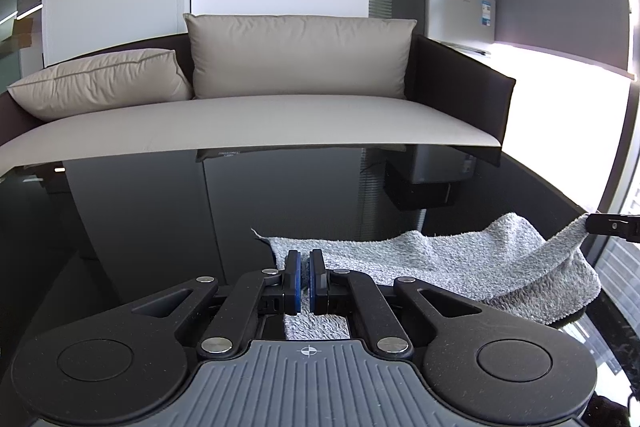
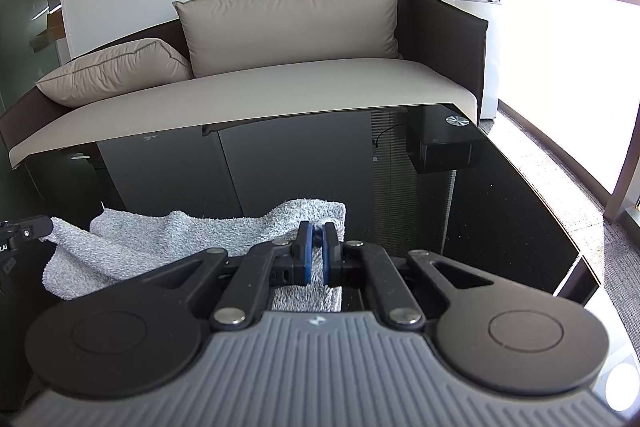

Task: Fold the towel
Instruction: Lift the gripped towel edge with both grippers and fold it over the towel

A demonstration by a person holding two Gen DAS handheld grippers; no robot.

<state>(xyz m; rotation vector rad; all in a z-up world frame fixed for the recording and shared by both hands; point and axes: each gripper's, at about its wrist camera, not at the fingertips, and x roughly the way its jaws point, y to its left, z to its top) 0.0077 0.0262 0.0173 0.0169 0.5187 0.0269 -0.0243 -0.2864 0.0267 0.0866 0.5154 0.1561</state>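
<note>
The left gripper has its blue pads nearly together with gray terry cloth between them, so it appears to be pinching the near left corner of the towel. The right gripper shows the same thing at the near right corner: pads drawn close, a strip of towel running between and under them. Whether each pinch takes one layer or two is hard to tell, because the gripper bodies cover the cloth just there.

From the left gripper the towel runs off to the right, and in the left wrist view its far end rises to the right gripper's fingertip at the frame edge. Between the two grips the cloth sags in a shallow trough, with the middle dipping toward the black glass table and a lower flap lying on it. That shape suits a lifted near edge: holding both corners keeps the edge stretched and square, so it can be carried as one line instead of bunching.

Beyond the towel, the table is bare and glossy up to its far edge, where a beige sofa stands.

My judgement is that a fold is under way, with the near edge held ready to travel across the towel toward the sofa side. How many folds the towel already carries cannot be read here.
</note>
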